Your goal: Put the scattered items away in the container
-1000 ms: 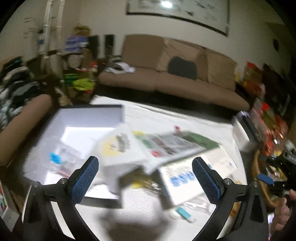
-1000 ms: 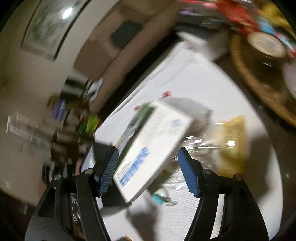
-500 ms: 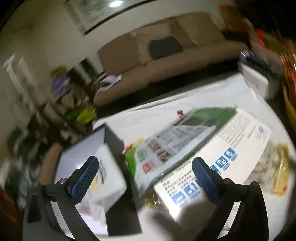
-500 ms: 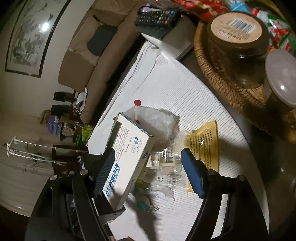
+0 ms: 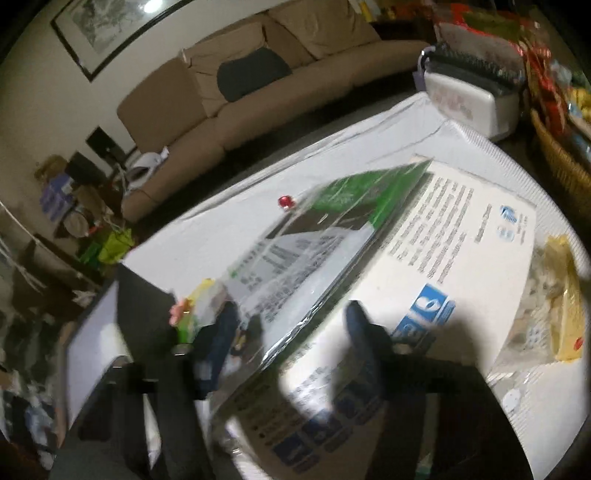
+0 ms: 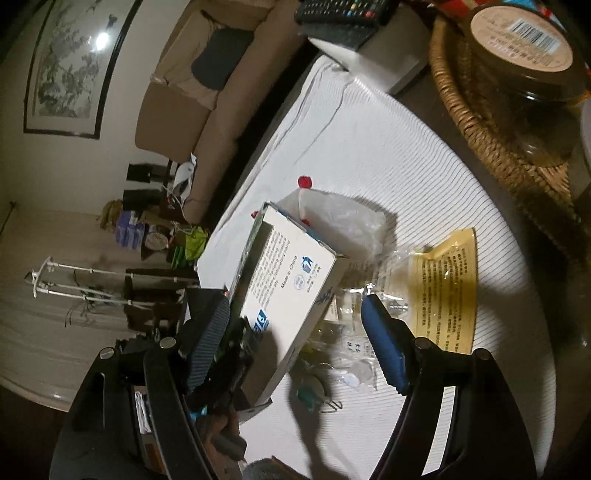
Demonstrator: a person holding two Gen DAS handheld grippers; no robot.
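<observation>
A flat green-and-white packet (image 5: pixel 314 251) leans on a white box with blue print (image 5: pixel 454 251) on the white-clothed table (image 5: pixel 332 155). My left gripper (image 5: pixel 288 325) is low over their near corner. Its jaws are closing with the packet's near edge between them, and blur hides any contact. In the right wrist view the white box (image 6: pixel 291 280) stands tilted between the spread fingers of my open right gripper (image 6: pixel 295 301), with a gap on each side. The left gripper (image 6: pixel 225 365) shows at the box's lower left. The dark-walled container (image 5: pixel 144 306) sits to the left.
A yellow packet (image 6: pixel 443 288), clear plastic bags (image 6: pixel 343 221), a small red ball (image 6: pixel 304 181) and a teal bit (image 6: pixel 306 395) lie on the cloth. A wicker basket (image 6: pixel 480 122) with jars (image 6: pixel 524 44) stands right. Remotes (image 6: pixel 343 14) rest on a white case.
My left gripper swung right from over the container, rolled and sank onto the packet and box, its jaws narrowing. The right gripper dropped a little and widened slightly, the box now clear of its fingers.
</observation>
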